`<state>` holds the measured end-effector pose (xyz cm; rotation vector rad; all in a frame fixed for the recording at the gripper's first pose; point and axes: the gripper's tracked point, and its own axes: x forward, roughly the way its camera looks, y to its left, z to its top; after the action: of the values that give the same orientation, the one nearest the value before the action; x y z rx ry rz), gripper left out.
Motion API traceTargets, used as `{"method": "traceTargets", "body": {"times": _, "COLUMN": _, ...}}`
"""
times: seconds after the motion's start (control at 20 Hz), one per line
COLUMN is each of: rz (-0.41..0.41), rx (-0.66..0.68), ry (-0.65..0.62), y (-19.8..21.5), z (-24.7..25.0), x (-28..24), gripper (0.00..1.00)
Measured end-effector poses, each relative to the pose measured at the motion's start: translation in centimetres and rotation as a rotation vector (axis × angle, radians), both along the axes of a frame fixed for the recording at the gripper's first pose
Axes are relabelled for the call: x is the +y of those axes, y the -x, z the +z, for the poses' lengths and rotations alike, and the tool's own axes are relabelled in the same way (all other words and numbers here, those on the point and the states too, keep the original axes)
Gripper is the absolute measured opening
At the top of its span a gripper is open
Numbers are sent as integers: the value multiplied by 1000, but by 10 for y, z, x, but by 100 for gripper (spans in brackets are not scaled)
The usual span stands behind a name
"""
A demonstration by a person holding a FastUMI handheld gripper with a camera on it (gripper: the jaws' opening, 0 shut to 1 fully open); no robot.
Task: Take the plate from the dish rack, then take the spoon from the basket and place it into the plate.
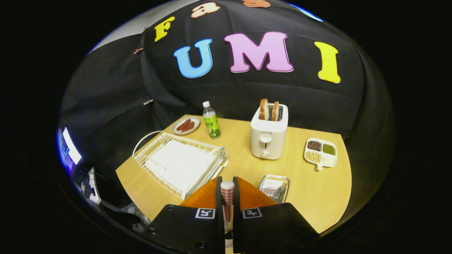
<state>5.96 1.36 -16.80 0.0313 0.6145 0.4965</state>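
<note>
My gripper point(227, 197) ends in two broad, flat-faced blocks at the bottom centre of the frame. Each block carries a small square black-and-white marker near its inner top corner, with round screws lower down.

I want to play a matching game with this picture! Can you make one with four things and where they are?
Things:
1. spoon
2. plate
3. bottle
4. toaster

Places:
A. beside the dish of sausages
B. holding two bread slices
C. handle gripped in the claw
D. under the claw, by the dish rack

Pairs: 1-C, 2-D, 3-A, 4-B
</note>
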Motion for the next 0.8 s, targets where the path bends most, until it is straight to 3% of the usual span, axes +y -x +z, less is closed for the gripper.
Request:
{"method": "traceTargets", "body": {"times": 0.35, "rz": -8, "rx": 109, "ry": 76, "y": 20, "z": -74, "x": 22, "gripper": 13}}
{"method": "traceTargets", "body": {"times": 0.8, "rz": 32, "rx": 129, "ry": 122, "y": 24, "z": -98, "x": 39, "gripper": 15}}
